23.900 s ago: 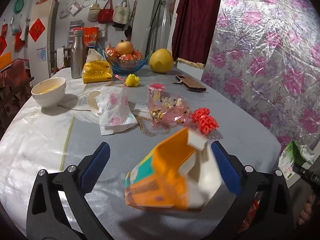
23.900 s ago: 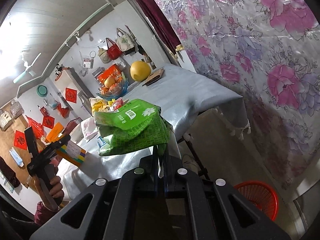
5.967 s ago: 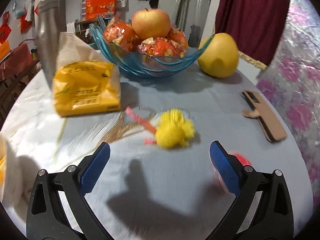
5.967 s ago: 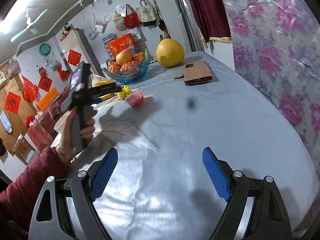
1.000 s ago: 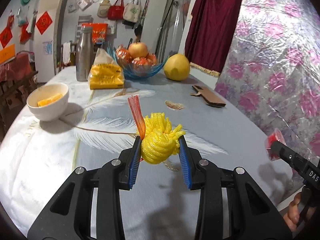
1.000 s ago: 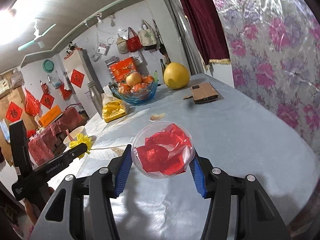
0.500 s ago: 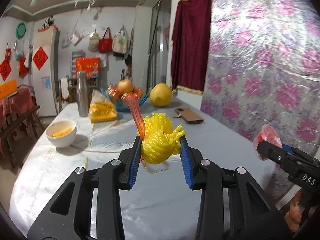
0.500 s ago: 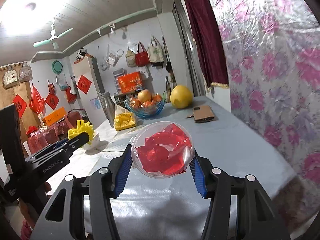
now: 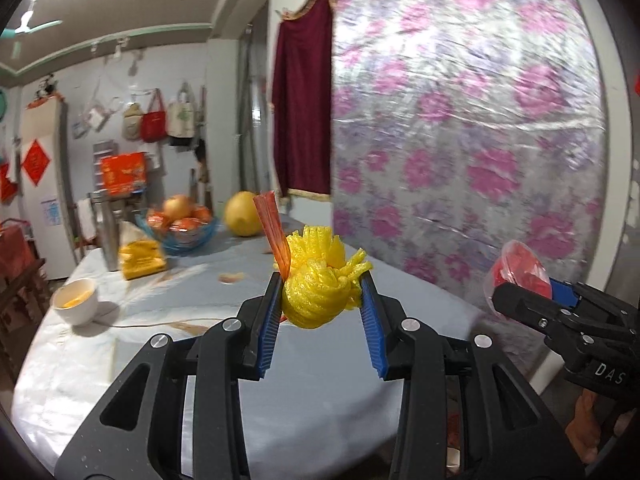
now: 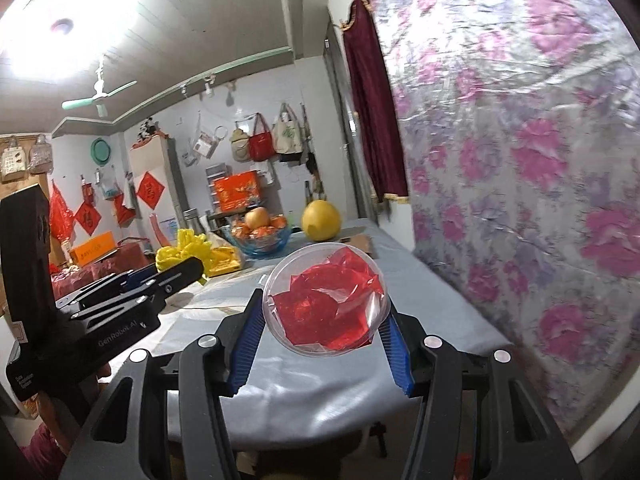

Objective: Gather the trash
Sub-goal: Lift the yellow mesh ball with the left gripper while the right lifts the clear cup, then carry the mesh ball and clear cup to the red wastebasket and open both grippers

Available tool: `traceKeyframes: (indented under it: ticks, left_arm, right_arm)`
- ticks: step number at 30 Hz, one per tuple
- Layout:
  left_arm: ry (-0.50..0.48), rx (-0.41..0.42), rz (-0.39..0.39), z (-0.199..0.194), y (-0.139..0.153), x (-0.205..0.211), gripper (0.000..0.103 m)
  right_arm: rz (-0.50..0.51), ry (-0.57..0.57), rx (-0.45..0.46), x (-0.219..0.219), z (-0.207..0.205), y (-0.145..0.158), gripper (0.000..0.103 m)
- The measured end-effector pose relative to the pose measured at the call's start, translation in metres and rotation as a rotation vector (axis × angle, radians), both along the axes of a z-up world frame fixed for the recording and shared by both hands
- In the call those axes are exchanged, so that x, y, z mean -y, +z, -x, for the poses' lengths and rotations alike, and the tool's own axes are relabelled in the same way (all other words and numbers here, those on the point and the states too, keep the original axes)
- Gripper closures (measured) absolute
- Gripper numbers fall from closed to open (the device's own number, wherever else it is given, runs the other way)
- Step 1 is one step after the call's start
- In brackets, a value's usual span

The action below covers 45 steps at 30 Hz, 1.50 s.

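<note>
Aloft, left gripper (image 9: 322, 300) clamped on frilly yellow foam net (image 9: 318, 276), right gripper (image 10: 326, 326) on round clear cup (image 10: 326, 300).

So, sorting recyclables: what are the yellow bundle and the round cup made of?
The yellow bundle looks like soft foam netting: matte, ribbed strands fraying at the ends. The round cup seems to be thin clear plastic, glossy and see-through, with crinkled red film inside, likely cellophane.
</note>
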<state>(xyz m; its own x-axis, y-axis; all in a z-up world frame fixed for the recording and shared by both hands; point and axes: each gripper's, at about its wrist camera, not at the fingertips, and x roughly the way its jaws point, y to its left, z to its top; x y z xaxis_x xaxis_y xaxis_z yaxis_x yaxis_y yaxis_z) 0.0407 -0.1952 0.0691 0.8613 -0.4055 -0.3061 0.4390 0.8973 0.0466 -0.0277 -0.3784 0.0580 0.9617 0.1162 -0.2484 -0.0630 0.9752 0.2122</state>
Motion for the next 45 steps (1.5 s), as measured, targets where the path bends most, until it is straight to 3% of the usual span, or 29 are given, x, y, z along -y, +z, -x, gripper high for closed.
traceKeyframes:
  ticks: [9,18,33,45]
  left_arm:
    - [-0.135,-0.090,-0.058,0.001,-0.033,0.066,0.064]
    - [-0.216,-0.153,-0.150,0.001,-0.069,0.116,0.064]
    - [-0.325,-0.321,-0.237,-0.008,-0.131,0.171,0.064]
    - [-0.376,-0.379,-0.283,-0.006,-0.156,0.191,0.064]
  right_arm:
    - [-0.018,-0.108,-0.054,0.060,0.011,-0.030,0.048]
    - [-0.049,-0.208,-0.167,0.112,0.021,-0.083,0.048]
    - [-0.187,-0.276,-0.436,0.168,0.013,-0.212,0.048]
    - [-0.231,-0.262,-0.685,0.167,0.004,-0.318,0.048]
